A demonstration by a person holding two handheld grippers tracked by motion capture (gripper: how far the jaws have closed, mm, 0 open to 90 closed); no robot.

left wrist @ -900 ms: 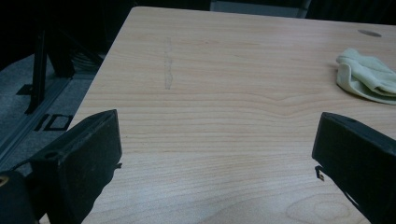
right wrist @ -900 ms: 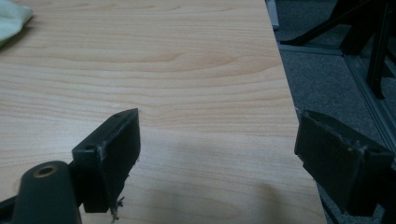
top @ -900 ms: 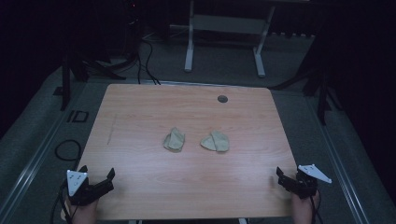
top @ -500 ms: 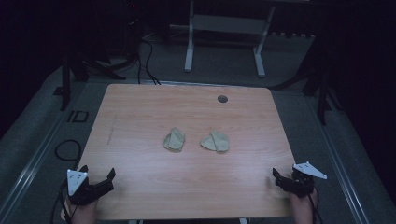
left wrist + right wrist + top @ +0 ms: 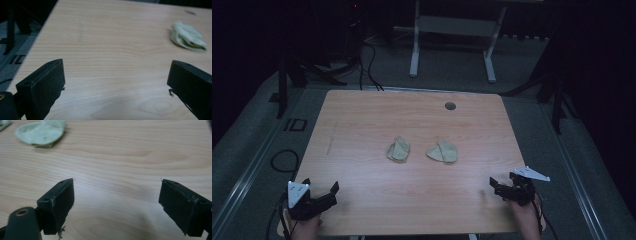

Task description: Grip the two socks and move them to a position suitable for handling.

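Right now both grippers sit at the near edge of the wooden table (image 5: 362, 115), one at each corner, well apart from the work. The left gripper (image 5: 319, 194) hovers over the near-left corner with its jaws spread wide and nothing between them; its own view looks across bare wood toward the left cloth (image 5: 188, 36), far off to its right. The right gripper (image 5: 507, 186) is at the near-right side, jaws just as wide and empty, aimed along the tabletop with the right cloth (image 5: 41, 132) ahead at the far left of its view.

Seen from above, the two crumpled pale cloths lie side by side near the table's middle, the left cloth (image 5: 398, 149) and the right cloth (image 5: 442, 151) close together but apart. Each gripper faces the cloth on its own side, which suggests a reach is being readied, one cloth per hand. A small dark hole (image 5: 450, 106) marks the far side.
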